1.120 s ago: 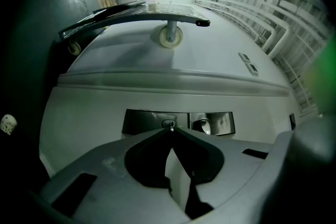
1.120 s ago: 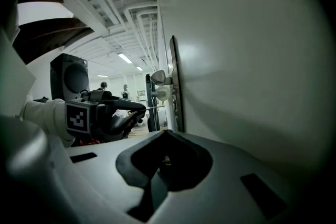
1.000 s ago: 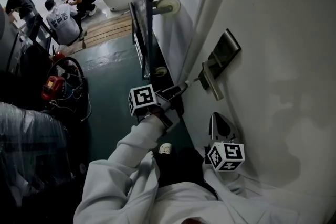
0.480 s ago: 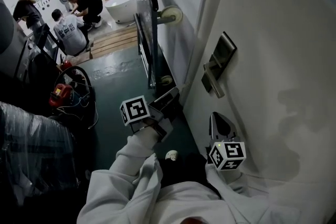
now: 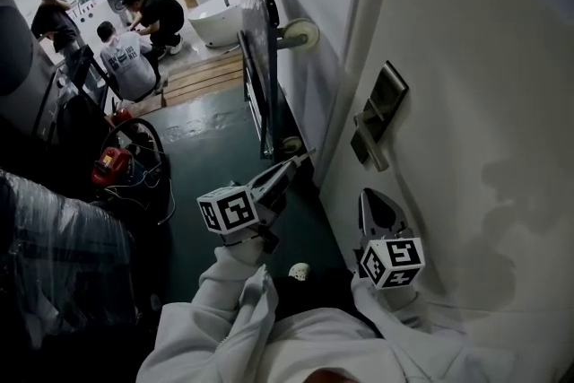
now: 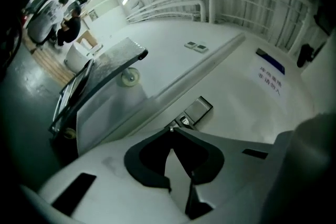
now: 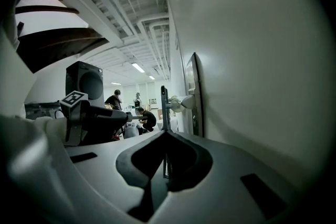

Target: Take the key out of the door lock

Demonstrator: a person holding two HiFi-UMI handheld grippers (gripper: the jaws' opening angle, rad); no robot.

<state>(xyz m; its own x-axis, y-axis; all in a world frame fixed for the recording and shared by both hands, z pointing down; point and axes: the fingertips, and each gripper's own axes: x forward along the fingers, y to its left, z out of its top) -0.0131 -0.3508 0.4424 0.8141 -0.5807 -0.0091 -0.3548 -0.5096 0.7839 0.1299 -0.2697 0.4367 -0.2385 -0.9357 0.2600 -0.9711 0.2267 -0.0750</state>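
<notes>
Your left claw [image 5: 303, 161] is clenched, tips pressed hard together. A tiny shiny sliver is pinched right at the point where they meet: that's the key [image 6: 170, 128], too small to say more about. The key sits clear of the door [image 5: 484, 85], out over the dark green floor [image 5: 211, 148]. In the head view the lock [image 5: 384, 101] stands at 1 o'clock from your claw tips, a dark metal plate on the door. The handle [image 5: 369, 148] juts out just below it. From the left gripper view, the lock sits just past the tips at 1 o'clock, near but not touching.

Your right claw [image 5: 372, 197] is closed too, with nothing between its tips. It hangs close along the door face, at 6 o'clock from the handle and apart from it. Its own view looks straight up the door, with the lock edge-on at 12 o'clock.

Beyond your left claw, at 12 o'clock, a glass panel [image 5: 258, 31] stands upright on wheels beside the wall. Far off at 10 o'clock, people [image 5: 126, 40] crouch on the floor.
</notes>
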